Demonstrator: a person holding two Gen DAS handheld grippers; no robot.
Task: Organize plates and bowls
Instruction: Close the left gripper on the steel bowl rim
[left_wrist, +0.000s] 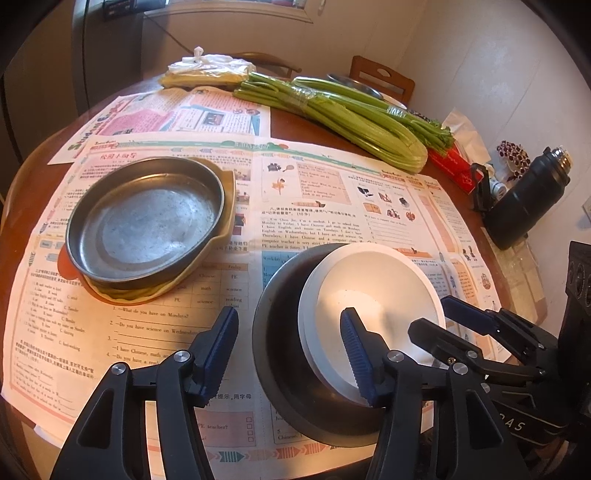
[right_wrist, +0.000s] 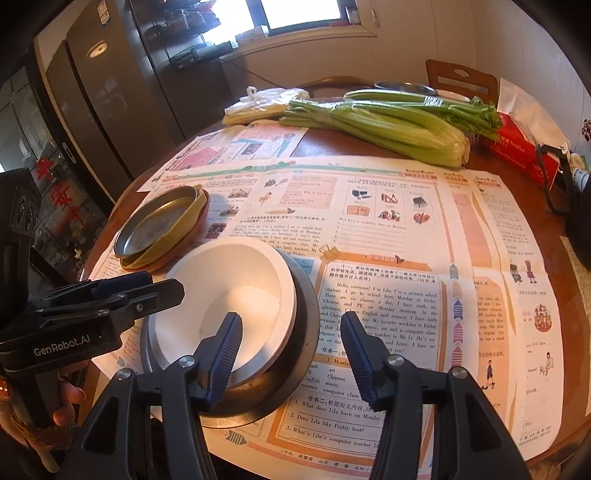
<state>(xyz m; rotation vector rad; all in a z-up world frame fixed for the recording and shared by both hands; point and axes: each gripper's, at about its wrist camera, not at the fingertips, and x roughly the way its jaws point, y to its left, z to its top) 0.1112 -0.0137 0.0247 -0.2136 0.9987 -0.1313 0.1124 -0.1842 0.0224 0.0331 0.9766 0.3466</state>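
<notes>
- Beside the metal pan (left_wrist: 147, 225), white bowl (left_wrist: 373, 314) nests tilted in dark bowl (left_wrist: 280, 369).
- Both hand-held grippers: left (left_wrist: 291, 354), right (right_wrist: 291, 358), jaws parted, empty.
- Bowl likely rigid, slick, breakable; grip rim.

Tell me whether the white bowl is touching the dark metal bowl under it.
Touching. The right wrist view shows the white bowl nested, tilted, inside the dark metal bowl, its underside resting against the metal wall with no gap showing.

Celery (left_wrist: 354, 118) and black flask (left_wrist: 524, 199) (lying tilted) on newspaper (left_wrist: 325, 206)
</notes>
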